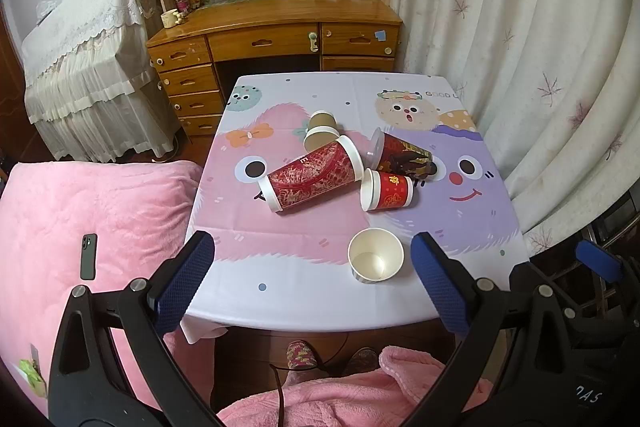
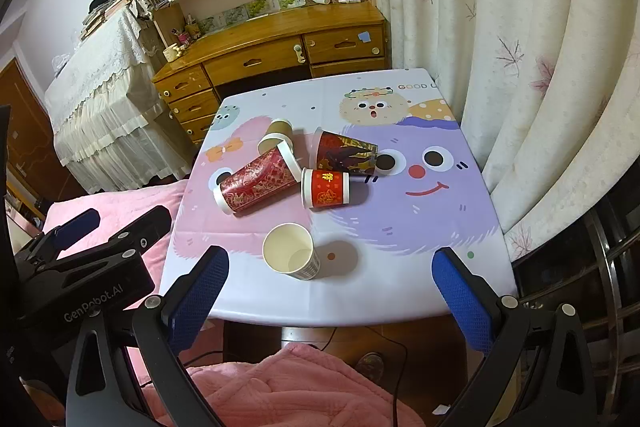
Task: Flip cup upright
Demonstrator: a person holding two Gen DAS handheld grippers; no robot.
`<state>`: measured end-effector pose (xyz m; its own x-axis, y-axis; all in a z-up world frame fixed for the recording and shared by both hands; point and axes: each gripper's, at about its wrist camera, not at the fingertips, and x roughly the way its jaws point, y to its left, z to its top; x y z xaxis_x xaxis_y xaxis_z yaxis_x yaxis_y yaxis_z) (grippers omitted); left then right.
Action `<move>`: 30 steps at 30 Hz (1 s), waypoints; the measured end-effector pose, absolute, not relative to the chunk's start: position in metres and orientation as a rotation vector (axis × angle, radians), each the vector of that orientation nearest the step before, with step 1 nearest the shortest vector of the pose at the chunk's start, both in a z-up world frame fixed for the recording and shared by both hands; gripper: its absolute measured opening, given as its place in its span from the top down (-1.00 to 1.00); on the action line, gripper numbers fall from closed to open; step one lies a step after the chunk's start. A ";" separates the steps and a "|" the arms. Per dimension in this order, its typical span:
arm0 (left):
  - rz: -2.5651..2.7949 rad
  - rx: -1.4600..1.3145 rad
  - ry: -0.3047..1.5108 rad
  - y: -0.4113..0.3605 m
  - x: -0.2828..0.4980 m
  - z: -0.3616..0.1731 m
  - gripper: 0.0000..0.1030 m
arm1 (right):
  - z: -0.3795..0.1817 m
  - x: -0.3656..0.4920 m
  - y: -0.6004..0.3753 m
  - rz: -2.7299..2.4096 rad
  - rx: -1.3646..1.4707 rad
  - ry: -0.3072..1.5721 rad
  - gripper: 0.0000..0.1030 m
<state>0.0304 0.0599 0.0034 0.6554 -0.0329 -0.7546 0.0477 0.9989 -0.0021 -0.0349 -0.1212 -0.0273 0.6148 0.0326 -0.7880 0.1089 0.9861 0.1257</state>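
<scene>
A white paper cup (image 1: 375,255) (image 2: 291,251) stands upright near the table's front edge. Behind it several cups lie on their sides: a tall red patterned cup (image 1: 312,176) (image 2: 257,181), a small red cup (image 1: 387,190) (image 2: 326,187), a dark red and gold cup (image 1: 402,155) (image 2: 346,151) and a brown cup (image 1: 321,131) (image 2: 276,135). My left gripper (image 1: 312,251) is open and empty, held above the front edge. My right gripper (image 2: 330,263) is open and empty, also held short of the upright cup.
The table (image 1: 304,301) wears a cartoon cloth. A pink bed (image 1: 100,211) with a phone (image 1: 89,256) lies left. A wooden desk (image 1: 276,31) stands behind, curtains (image 1: 520,47) at right. The left gripper's body (image 2: 80,267) shows in the right wrist view.
</scene>
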 end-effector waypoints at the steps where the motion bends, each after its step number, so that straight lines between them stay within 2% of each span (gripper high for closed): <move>1: -0.045 0.020 0.855 0.060 0.030 0.003 -0.90 | -0.027 -0.035 -0.121 -0.045 0.168 0.909 -0.99; 30: -0.053 0.025 0.862 0.060 0.033 0.006 -0.90 | -0.034 -0.035 -0.122 -0.057 0.175 0.925 -0.99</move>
